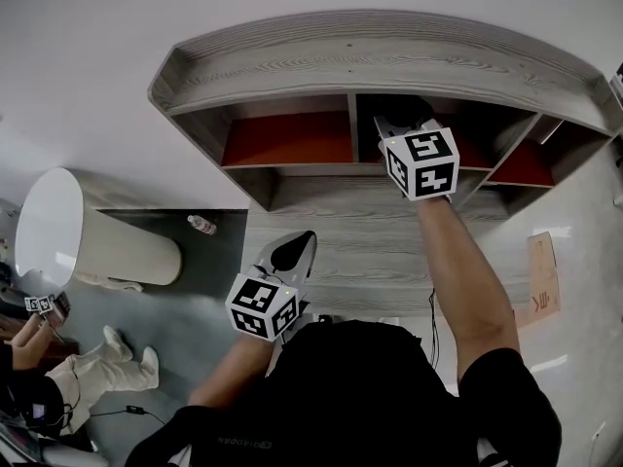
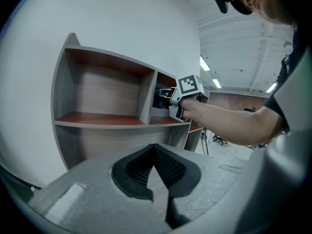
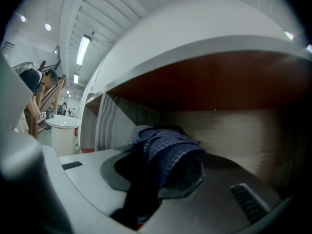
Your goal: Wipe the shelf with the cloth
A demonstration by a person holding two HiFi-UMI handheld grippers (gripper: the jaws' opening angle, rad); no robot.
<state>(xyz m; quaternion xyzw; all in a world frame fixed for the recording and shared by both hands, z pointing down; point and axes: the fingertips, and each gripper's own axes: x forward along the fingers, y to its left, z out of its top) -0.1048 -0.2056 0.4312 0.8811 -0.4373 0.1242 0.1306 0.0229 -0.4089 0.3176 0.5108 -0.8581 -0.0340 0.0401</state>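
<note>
The right gripper (image 3: 161,175) is clamped on the cloth (image 3: 168,147), a dark blue wad bunched between its jaws and bulging out past the tips. A bundle this loose could work free if it is dragged hard, and it would likely wipe only a narrow strip. No view shows the compartment floor under the jaws, so I cannot tell whether fabric or hard jaw would meet the board; a low approach risks scraping. Just left of the jaws stands the divider (image 3: 114,121), which a wide sideways stroke could knock. Ahead lies the back panel (image 3: 243,130) of the shelf (image 1: 389,56), where too deep a push would jam the tips. Well apart and lower, the left gripper (image 2: 155,165) hangs with jaws pressed together, holding nothing and steadying nothing.
</note>
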